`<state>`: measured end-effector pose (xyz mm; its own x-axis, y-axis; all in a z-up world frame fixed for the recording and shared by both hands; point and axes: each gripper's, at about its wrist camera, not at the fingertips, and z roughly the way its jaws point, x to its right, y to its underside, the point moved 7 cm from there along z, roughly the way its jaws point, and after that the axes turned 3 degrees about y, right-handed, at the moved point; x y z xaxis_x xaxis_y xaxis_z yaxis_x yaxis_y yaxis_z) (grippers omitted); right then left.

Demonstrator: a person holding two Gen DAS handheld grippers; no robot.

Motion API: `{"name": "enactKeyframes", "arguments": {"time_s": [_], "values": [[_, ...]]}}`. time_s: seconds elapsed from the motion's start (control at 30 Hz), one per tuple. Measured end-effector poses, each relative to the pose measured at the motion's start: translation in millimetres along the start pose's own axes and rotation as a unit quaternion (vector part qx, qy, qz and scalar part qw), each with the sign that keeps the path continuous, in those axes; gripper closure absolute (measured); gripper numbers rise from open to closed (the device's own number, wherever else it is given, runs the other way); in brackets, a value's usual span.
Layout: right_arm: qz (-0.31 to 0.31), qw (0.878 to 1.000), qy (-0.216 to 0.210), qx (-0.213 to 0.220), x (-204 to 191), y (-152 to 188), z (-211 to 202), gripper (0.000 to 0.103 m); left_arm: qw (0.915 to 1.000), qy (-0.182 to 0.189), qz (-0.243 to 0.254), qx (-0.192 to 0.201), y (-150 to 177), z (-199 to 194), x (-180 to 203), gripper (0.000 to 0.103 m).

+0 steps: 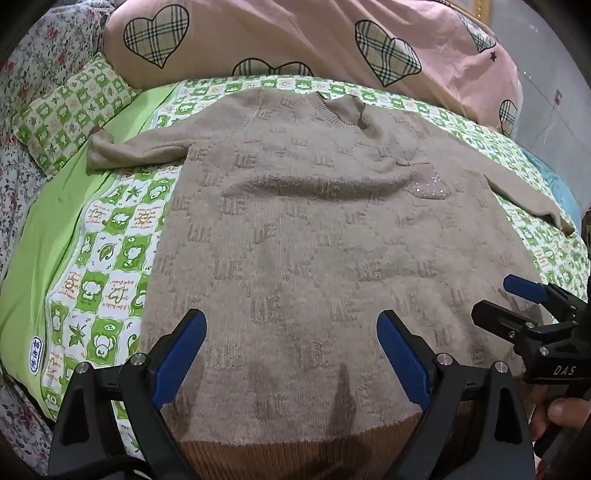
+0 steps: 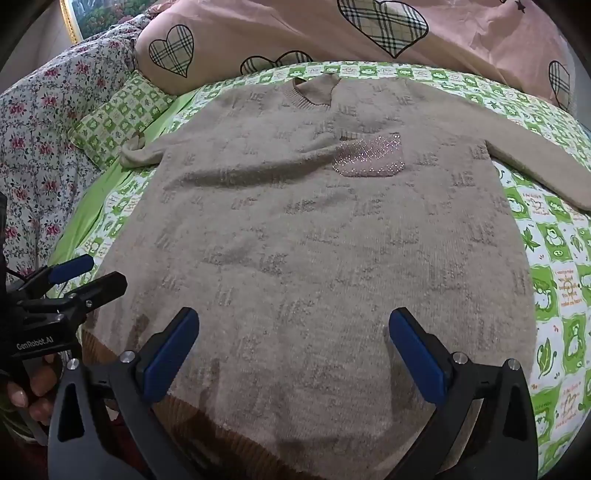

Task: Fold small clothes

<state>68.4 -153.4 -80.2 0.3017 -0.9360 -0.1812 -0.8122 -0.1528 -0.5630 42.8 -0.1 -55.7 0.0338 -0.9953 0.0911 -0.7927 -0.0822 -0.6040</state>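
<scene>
- The left gripper (image 1: 291,343) has its black arms spread wide, ribbed blue pads (image 1: 181,354) holding nothing, above the sweater's hem.
- The right gripper (image 2: 293,343) is likewise spread wide and empty, beside the left one.
- The sweater (image 1: 303,236), fuzzy beige knit with woven letter marks, lies flat on the bed, sleeves out, a glittery pocket (image 2: 369,157) on its chest.
- The bedsheet (image 1: 107,258) is green-and-white checked cotton.
- A pink quilt (image 1: 295,33) with plaid hearts lies beyond the collar.

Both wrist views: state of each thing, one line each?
Beige knit sweater: spread flat, unfolded, front up.
Left sleeve: stretched sideways.
Right sleeve: stretched sideways.
Sparkly pink chest pocket: facing up.
Left gripper: open, holding nothing.
Right gripper: open, holding nothing.
</scene>
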Motion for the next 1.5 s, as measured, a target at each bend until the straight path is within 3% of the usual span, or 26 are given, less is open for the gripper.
{"name": "enactKeyframes", "arguments": {"time_s": [1.03,1.5], "values": [[0.010,1.000,-0.005,0.004,2.7,-7.3,-1.0,0.000,0.9999,0.009,-0.002,-0.011,-3.7,5.7,-0.5,0.009],[0.014,1.000,-0.006,0.003,5.6,-9.4,-0.9,0.000,0.9999,-0.002,0.010,0.004,-7.9,6.4,-0.1,0.009]]}}
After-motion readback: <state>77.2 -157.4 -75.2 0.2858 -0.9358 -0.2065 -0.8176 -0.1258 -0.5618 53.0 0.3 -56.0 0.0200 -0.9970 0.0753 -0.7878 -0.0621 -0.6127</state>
